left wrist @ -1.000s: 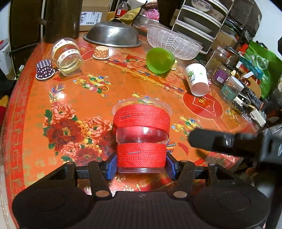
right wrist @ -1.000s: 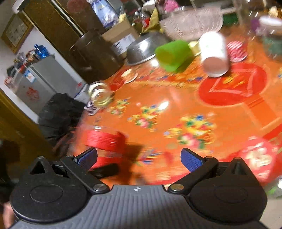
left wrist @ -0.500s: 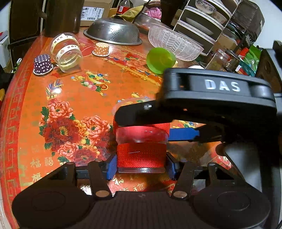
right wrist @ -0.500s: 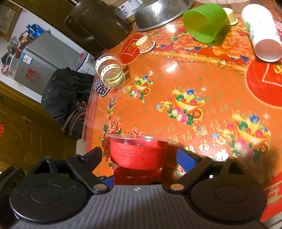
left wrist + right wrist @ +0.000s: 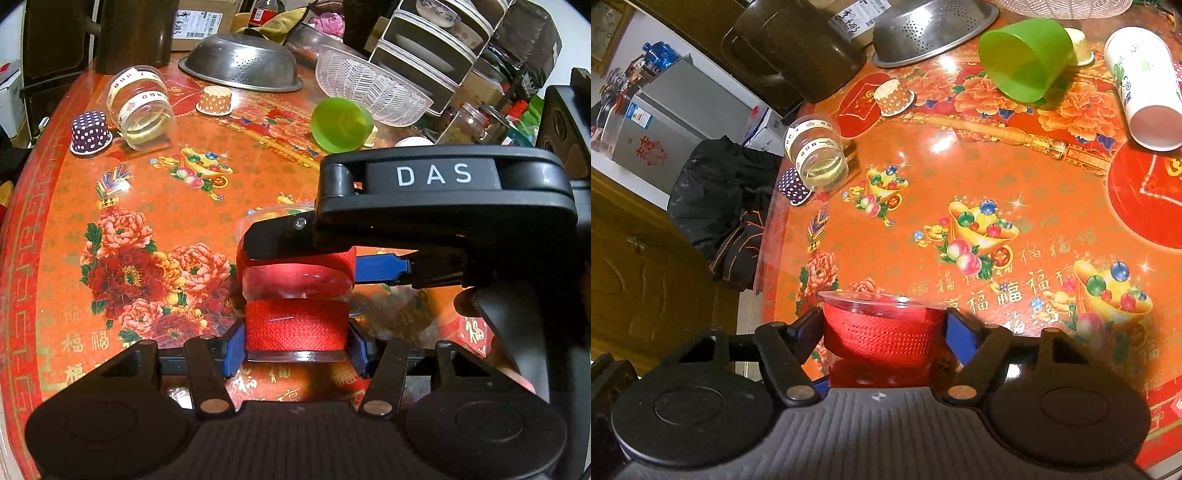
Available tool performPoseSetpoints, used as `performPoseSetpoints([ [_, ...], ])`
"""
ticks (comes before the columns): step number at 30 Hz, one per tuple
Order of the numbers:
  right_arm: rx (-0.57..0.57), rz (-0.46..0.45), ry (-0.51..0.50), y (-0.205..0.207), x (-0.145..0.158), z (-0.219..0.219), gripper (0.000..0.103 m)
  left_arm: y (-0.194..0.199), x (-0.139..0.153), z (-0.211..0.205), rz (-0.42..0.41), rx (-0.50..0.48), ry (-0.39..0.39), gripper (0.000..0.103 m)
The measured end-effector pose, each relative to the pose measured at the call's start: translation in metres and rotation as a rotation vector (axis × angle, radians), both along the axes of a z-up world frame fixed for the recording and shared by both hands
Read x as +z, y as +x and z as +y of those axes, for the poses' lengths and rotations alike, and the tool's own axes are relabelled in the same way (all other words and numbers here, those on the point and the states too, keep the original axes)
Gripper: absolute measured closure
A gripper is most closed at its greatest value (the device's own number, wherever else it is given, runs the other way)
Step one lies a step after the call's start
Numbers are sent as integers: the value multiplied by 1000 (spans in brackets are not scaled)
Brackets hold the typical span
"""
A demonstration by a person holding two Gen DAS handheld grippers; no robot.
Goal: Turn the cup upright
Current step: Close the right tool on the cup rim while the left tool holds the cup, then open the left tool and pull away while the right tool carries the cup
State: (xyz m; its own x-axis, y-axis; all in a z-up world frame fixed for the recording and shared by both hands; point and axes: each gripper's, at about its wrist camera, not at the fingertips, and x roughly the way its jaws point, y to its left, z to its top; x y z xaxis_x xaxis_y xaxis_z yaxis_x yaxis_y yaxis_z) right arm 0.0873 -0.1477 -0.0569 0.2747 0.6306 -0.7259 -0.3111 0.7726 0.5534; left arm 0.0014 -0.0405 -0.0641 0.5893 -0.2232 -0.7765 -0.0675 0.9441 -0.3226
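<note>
A clear plastic cup with two red fabric bands (image 5: 295, 325) is held between both grippers over the red flowered table (image 5: 147, 206). My left gripper (image 5: 295, 347) is shut on the cup's lower band near its base. My right gripper (image 5: 882, 328) comes in from the right across the left wrist view (image 5: 424, 206), and its blue pads (image 5: 960, 334) close on the upper band (image 5: 882, 332) just under the rim. The cup's rim (image 5: 879, 299) points away from the left gripper.
Lying on the table: a clear banded cup (image 5: 142, 103), a green cup (image 5: 341, 125), a white paper cup (image 5: 1145, 88). Small purple (image 5: 90, 133) and orange (image 5: 215, 101) dotted cups stand rim down. A steel colander (image 5: 243, 62), clear basket (image 5: 369, 88) and jars (image 5: 465, 122) are at the back.
My right gripper swung in from the right and closed its fingers around the cup's upper band. The left gripper kept its hold on the lower band.
</note>
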Motion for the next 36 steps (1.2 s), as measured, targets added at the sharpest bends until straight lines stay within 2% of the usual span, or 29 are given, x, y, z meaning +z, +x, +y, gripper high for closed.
performPoseSetpoints([
  [13,22,10,15,4,-3,-1,35,0,0,-2,-7,10,29,43],
  [18,24,17,11,5,-5,0,35,-1,-1,-3,-13,5,66,19],
  [23,20,29,25,6,-7,-3,35,-11,1,4,-42,7,67,8],
  [31,18,35,37,6,-8,-6,35,-50,-3,25,-37,-3,108,7],
  [36,17,34,36,7,-8,-7,35,-73,-4,62,-59,73,48,7],
])
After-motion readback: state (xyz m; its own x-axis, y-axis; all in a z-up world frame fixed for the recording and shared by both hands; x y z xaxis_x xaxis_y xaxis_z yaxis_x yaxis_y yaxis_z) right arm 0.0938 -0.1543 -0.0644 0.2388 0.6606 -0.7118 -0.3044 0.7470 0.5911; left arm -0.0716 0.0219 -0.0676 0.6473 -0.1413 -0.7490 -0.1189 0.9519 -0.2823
